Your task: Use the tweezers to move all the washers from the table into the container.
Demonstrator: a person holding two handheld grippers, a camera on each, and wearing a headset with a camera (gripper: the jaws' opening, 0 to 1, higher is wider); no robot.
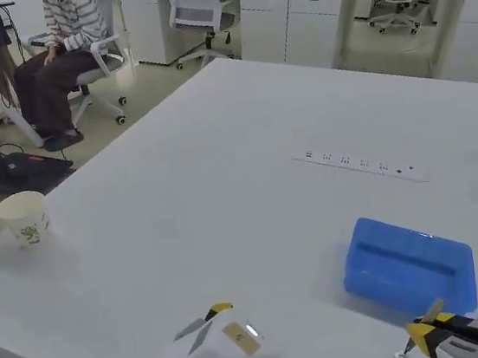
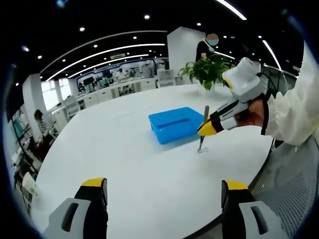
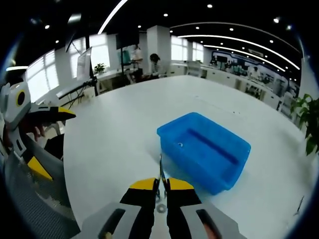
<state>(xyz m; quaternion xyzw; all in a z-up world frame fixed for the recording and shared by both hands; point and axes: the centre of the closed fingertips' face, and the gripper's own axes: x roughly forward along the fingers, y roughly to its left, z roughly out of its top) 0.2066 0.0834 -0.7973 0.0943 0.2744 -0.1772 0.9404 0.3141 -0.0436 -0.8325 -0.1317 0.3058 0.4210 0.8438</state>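
Observation:
A blue container (image 1: 407, 265) sits on the white table (image 1: 224, 198), near its front right. My right gripper (image 3: 160, 185) is shut on thin metal tweezers (image 3: 160, 167), just short of the blue container (image 3: 207, 149). One small washer (image 3: 180, 145) lies inside the container. In the left gripper view the tweezers (image 2: 204, 127) point down at a washer (image 2: 201, 149) on the table beside the container (image 2: 174, 124). My left gripper (image 2: 164, 186) stands open and holds nothing, well back from the container. In the head view the left gripper (image 1: 217, 321) is at bottom centre and the right gripper (image 1: 428, 330) at bottom right.
A paper cup (image 1: 23, 219) stands near the table's left edge. A flush power strip (image 1: 359, 164) runs behind the container. A person sits on an office chair (image 1: 93, 57) beyond the table's far left. A potted plant (image 2: 207, 69) stands past the table.

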